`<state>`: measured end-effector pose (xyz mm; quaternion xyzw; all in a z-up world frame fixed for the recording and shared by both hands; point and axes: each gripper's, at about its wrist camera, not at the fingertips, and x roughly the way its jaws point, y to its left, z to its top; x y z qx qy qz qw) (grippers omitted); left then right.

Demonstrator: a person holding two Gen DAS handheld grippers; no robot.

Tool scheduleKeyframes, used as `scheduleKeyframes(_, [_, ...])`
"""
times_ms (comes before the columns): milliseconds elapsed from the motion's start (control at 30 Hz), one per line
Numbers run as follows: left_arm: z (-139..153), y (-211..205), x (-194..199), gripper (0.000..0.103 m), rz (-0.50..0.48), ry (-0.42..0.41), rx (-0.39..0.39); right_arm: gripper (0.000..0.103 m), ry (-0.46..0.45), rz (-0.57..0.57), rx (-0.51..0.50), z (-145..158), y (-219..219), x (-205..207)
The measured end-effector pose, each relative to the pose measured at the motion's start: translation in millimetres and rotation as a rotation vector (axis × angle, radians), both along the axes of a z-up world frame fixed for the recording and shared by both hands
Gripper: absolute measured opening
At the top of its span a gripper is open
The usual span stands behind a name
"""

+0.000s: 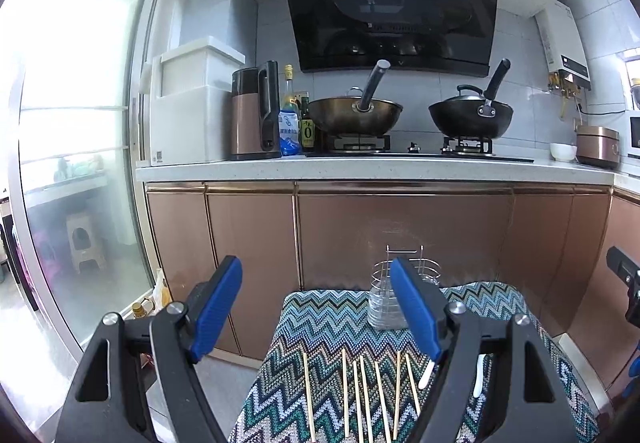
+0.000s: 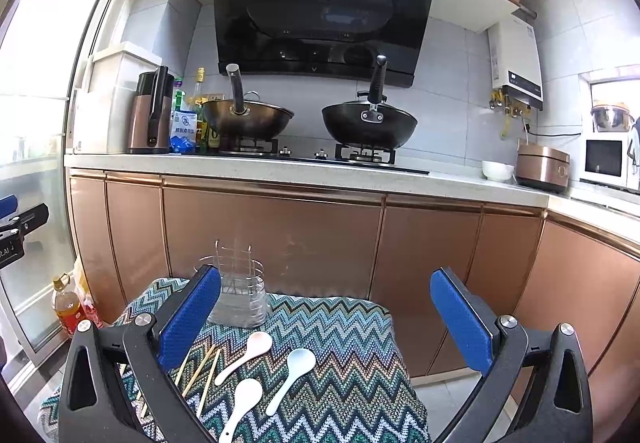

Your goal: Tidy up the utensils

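Chopsticks (image 1: 362,395) lie just under my wide-open left claw (image 1: 316,307); three spoons (image 2: 244,357) lie between my open right claw's (image 2: 326,319) fingers, wire holder (image 2: 238,295) ahead.

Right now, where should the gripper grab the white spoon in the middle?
Grip the middle spoon by its thin handle, coming down from above with the open right gripper. It lies flat on the zigzag cloth, and the round bowl is too wide to pinch well.
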<state>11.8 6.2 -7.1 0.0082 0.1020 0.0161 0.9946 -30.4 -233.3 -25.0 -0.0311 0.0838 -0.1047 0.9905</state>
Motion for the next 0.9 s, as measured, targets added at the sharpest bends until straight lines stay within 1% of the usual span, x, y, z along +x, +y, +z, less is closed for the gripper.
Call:
scheduleKeyframes(467, [-2.4, -8.3, 7.7, 0.075, -0.003, -0.02, 0.017, 0.103, -0.004, -0.02, 0.029, -2.3, -9.8, 11.8])
scheduleKeyframes(667, [1.1, -10.2, 12.3, 0.075, -0.008, -0.032, 0.021, 0.103, -0.027, -0.002, 0.055, -0.7, -15.7, 13.2])
scheduleKeyframes(900, [3.8, -18.8, 18.1, 0.075, -0.005, -0.052, 0.05, 0.103, -0.038, 0.011, 0.08, 2.1, -25.9, 18.1])
